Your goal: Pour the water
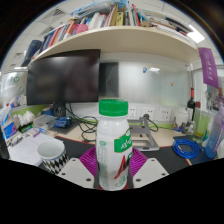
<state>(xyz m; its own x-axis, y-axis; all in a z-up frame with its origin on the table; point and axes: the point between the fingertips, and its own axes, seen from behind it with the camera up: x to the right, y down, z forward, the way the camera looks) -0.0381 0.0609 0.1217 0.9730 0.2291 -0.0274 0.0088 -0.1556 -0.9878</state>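
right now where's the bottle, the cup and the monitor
bottle (115,145), gripper view, on its label, between the gripper's fingers
cup (50,152), gripper view, on its side wall, on the desk beside the bottle
monitor (64,78), gripper view, on the dark screen, beyond the bottle

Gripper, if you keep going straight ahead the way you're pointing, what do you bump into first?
The gripper already has the bottle between its fingers, so that comes first. Past it, probably the monitor, though depth is hard to judge.
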